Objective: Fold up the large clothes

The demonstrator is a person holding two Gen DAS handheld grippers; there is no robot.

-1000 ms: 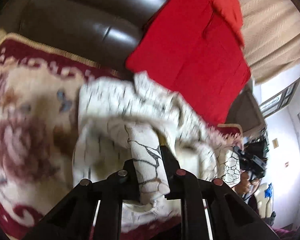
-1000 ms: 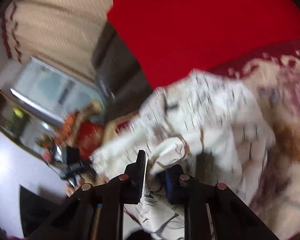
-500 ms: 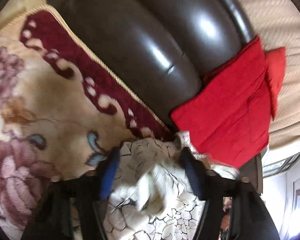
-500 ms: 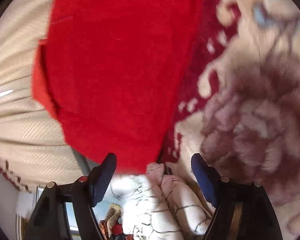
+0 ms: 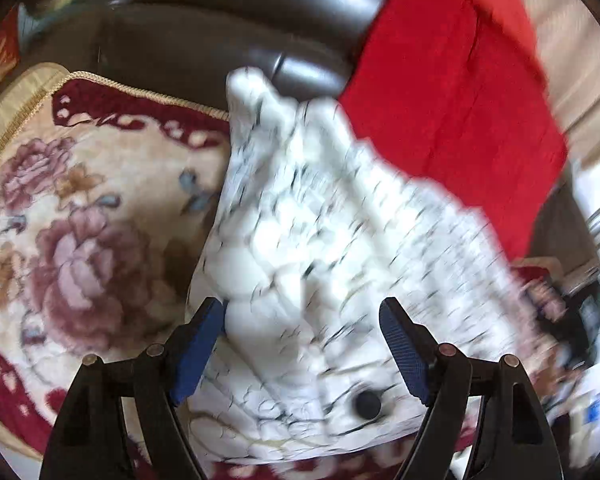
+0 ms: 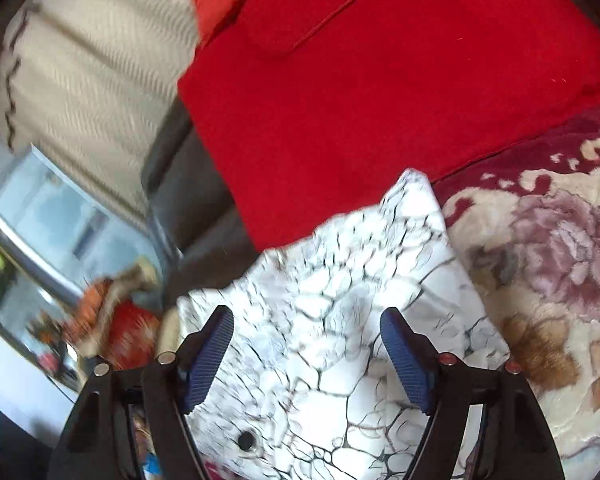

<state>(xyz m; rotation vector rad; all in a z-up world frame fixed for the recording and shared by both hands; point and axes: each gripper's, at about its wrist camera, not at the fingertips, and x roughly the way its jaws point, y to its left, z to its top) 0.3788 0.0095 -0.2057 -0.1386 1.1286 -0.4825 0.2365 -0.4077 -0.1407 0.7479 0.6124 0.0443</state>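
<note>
The white garment (image 5: 320, 220) with a black crackle print lies bunched on a floral blanket; its picture is blurred in the left wrist view. My left gripper (image 5: 302, 312) hovers over its near part. Its jaws are opening, the blue pads (image 5: 196, 352) stand wide apart, and cloth shows below them but is not pinched. In the right wrist view the same garment (image 6: 340, 280) spreads flatter, with a black button (image 6: 246, 438) near the bottom. My right gripper (image 6: 306, 318) stands over it. Its jaws are closing slightly, and the pads are clear of the cloth.
The floral blanket (image 5: 80, 220) in cream and dark red covers the seat of a dark leather sofa (image 5: 220, 40). A red cushion (image 6: 380, 80) leans behind the garment. A beige curtain (image 6: 92, 60) and a window lie beyond it.
A second ago each gripper was shut on a fold of the garment. Both have let go and opened wide. The views swung up towards the sofa back, then down again over the garment.
</note>
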